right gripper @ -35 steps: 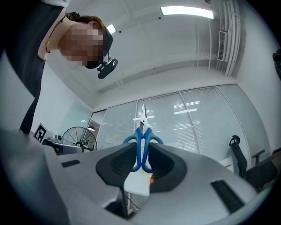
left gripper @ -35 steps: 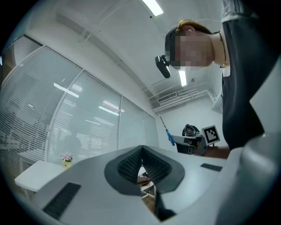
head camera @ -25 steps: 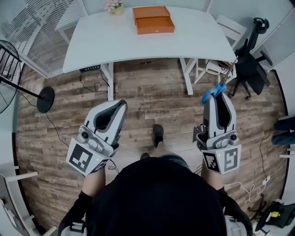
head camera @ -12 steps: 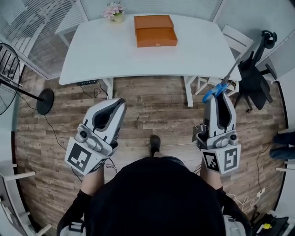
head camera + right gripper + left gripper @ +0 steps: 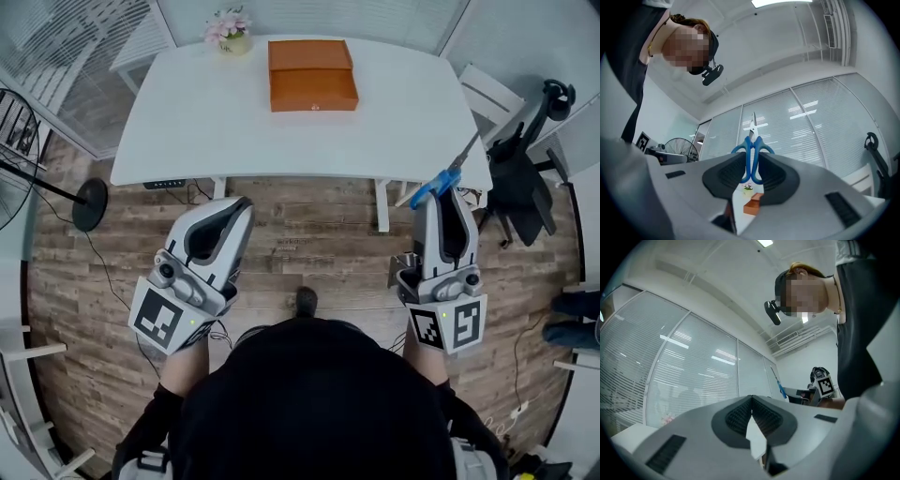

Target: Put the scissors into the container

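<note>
We hold the right gripper [image 5: 442,195] clamped on the blue scissors [image 5: 752,149] — blades outward. The left gripper [image 5: 238,206] sits closed, empty. The orange container [image 5: 312,75] rests on the white table [image 5: 206,112], well apart.

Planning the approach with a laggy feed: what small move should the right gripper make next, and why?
Probably carry the right gripper forward over the white table toward the orange container. Its jaws are clamped on the scissors by their blue handles, blades pointing up, and the container sits on the table's far half, beyond a stretch of floor.
</note>
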